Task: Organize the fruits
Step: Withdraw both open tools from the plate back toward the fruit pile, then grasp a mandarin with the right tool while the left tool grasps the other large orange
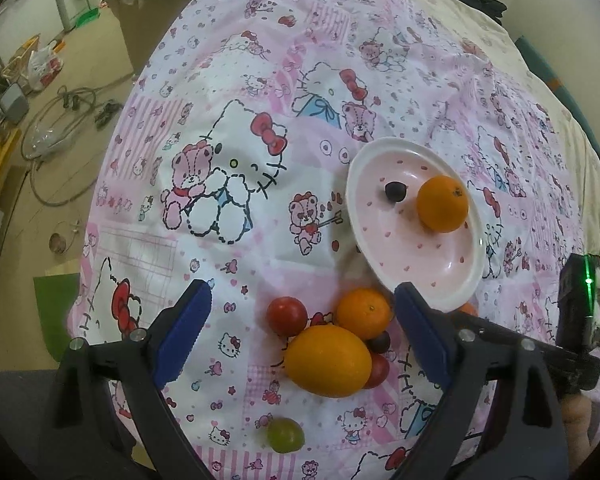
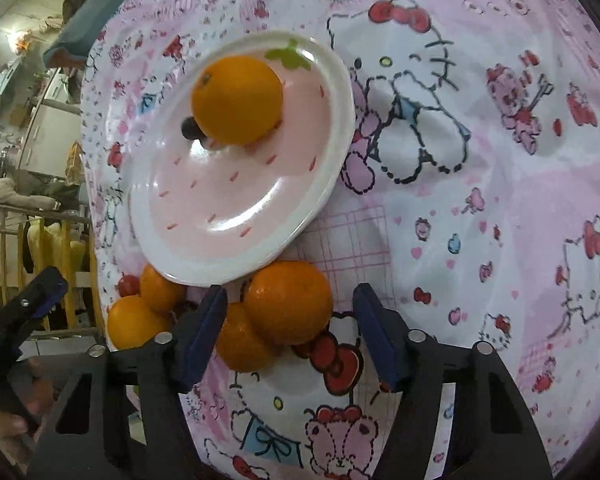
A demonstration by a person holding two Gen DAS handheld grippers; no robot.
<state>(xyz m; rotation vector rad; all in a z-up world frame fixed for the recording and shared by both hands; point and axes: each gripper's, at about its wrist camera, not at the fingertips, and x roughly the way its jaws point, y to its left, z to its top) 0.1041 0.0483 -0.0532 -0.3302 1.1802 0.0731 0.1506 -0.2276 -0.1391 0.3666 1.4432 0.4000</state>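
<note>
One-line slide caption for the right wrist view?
Right gripper open around two oranges below a pink plate holding one orange.

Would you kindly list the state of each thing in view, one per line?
Plate: on the bedspread, holding two fruits.
Orange on plate: resting beside the dark grape.
Large orange: off the plate, in the cluster.
Green grape: alone on the cloth.
Left gripper: jaws open, empty.
Right gripper: jaws open around a tangerine, not pressing.
</note>
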